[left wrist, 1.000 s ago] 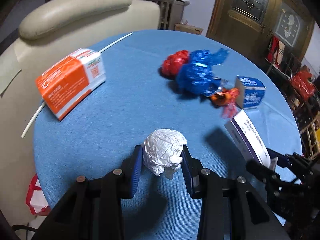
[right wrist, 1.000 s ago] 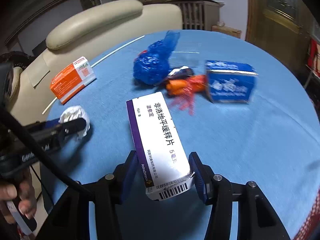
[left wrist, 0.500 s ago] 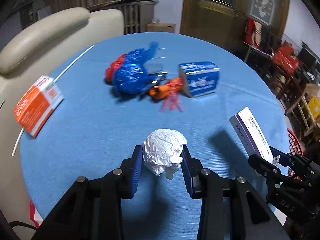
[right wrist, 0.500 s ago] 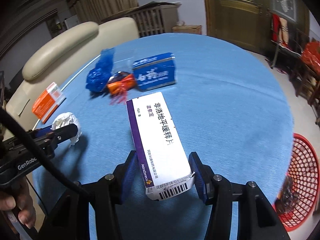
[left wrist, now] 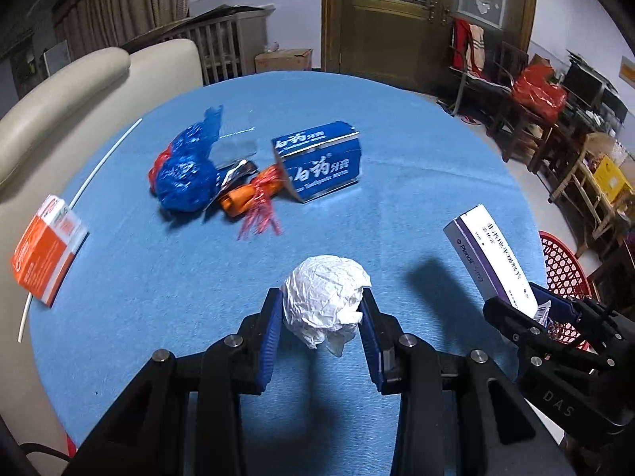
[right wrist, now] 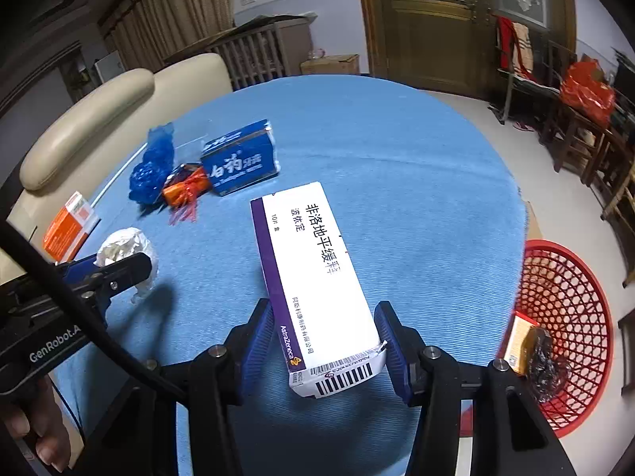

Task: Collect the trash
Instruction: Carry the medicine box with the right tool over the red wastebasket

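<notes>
My left gripper [left wrist: 322,313] is shut on a crumpled white paper ball [left wrist: 325,301] and holds it above the round blue table [left wrist: 416,166]. My right gripper [right wrist: 323,331] is shut on a white and purple medicine box [right wrist: 313,269], held above the table's right side. The box also shows in the left wrist view [left wrist: 492,254], and the paper ball in the right wrist view [right wrist: 125,246]. A red mesh basket [right wrist: 563,297] stands on the floor to the right of the table, with an orange box and dark wrapper inside.
On the table lie a blue toothpaste box [left wrist: 321,160], a crumpled blue plastic bag [left wrist: 184,170], an orange wrapper [left wrist: 250,194], an orange and white box [left wrist: 45,250] at the left edge, and a thin white stick [left wrist: 105,156]. A cream sofa [left wrist: 79,87] stands behind.
Both grippers have swung to the right with their loads. The table items have shifted left in both views, and the red basket has come further into the right wrist view.
</notes>
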The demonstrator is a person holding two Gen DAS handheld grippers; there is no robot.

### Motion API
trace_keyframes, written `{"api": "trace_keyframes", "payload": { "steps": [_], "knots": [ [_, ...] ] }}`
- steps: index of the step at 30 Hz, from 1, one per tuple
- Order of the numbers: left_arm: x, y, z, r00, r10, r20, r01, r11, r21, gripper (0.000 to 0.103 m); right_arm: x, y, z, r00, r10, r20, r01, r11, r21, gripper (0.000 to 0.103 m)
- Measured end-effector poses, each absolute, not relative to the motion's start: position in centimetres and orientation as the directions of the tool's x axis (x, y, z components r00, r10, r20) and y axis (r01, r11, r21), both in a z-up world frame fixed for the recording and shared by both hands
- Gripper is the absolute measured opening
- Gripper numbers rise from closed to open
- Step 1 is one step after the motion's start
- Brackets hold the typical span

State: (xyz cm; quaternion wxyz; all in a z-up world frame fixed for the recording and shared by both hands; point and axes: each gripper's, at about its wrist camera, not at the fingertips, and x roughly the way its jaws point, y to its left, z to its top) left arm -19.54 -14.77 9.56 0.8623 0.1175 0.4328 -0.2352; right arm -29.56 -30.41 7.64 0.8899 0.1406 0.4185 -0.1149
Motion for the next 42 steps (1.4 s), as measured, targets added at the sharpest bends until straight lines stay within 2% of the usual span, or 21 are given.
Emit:
{"api": "trace_keyframes", "payload": {
  "steps": [42],
  "knots": [
    [-23.0, -23.8, 10.5, 0.487, -0.357, -0.797, 0.645, 0.762, 0.053, 0.039, -36.2, -39.1, 7.6, 0.600, -0.225, -0.768, 0.520, 0.839, 0.160, 0.055]
  ]
}}
